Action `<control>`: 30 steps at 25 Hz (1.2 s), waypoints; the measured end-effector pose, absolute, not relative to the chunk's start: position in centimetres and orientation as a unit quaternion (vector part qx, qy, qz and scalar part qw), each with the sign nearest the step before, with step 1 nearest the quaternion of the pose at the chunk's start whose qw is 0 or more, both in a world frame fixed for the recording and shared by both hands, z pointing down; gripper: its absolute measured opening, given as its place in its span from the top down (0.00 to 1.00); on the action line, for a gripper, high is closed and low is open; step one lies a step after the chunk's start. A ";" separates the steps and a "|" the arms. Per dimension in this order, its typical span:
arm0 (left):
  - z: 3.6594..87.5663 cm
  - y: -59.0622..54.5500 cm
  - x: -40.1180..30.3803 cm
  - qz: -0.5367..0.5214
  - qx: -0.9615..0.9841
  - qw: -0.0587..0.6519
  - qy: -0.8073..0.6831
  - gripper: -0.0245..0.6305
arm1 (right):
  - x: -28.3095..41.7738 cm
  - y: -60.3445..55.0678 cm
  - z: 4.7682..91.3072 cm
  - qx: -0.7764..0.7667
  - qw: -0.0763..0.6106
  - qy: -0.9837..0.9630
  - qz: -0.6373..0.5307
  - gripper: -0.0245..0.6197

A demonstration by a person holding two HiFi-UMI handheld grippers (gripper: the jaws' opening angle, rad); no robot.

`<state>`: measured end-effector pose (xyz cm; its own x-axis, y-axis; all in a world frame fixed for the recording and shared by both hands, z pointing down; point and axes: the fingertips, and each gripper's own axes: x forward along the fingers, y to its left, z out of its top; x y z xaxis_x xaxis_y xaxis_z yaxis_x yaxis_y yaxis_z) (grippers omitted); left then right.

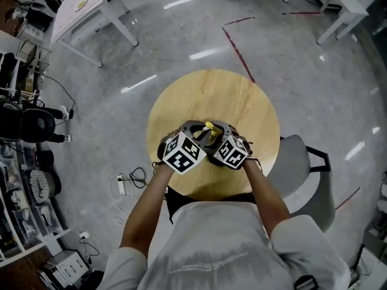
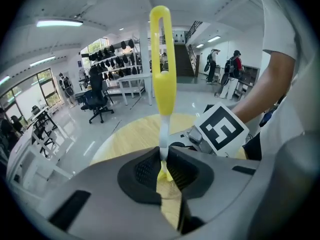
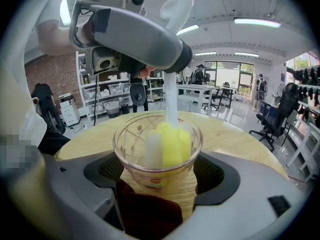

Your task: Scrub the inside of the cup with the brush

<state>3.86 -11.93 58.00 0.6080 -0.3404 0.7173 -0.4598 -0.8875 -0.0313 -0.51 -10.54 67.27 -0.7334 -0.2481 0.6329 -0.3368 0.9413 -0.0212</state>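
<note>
Right tongs (image 3: 159,179) are gripping the cup (image 3: 131,143); left tongs (image 2: 165,168), just above it, are clamping the brush (image 2: 163,79) standing inside it.

We can read no words or numbers anywhere; the small coloured print on the clear glass cup (image 3: 157,156) is too blurred.

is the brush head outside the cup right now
No, the brush has its yellow and white head down inside the glass cup, which the right gripper holds between its jaws.
</note>
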 end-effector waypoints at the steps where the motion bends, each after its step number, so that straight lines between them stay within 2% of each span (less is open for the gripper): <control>1: 58.1 -11.9 3.7 0.388 0.891 0.074 -0.223 0.89 | -0.5 -10.5 67.3 0.158 0.328 -0.929 0.067 0.30; 7: 58.3 -11.3 1.8 0.438 0.873 0.065 -0.204 0.89 | -0.4 -10.6 67.2 0.161 0.327 -0.929 0.067 0.30; 16: 58.6 -9.1 -0.3 0.507 0.844 0.102 -0.142 0.89 | -0.8 -10.7 67.1 0.158 0.327 -0.930 0.065 0.30; 23: 58.1 -8.6 0.7 0.481 0.854 0.150 -0.126 0.89 | -0.9 -10.7 67.1 0.157 0.325 -0.930 0.066 0.30; 30: 58.2 -9.4 2.3 0.442 0.874 0.118 -0.163 0.89 | -0.9 -10.5 67.0 0.156 0.323 -0.931 0.067 0.30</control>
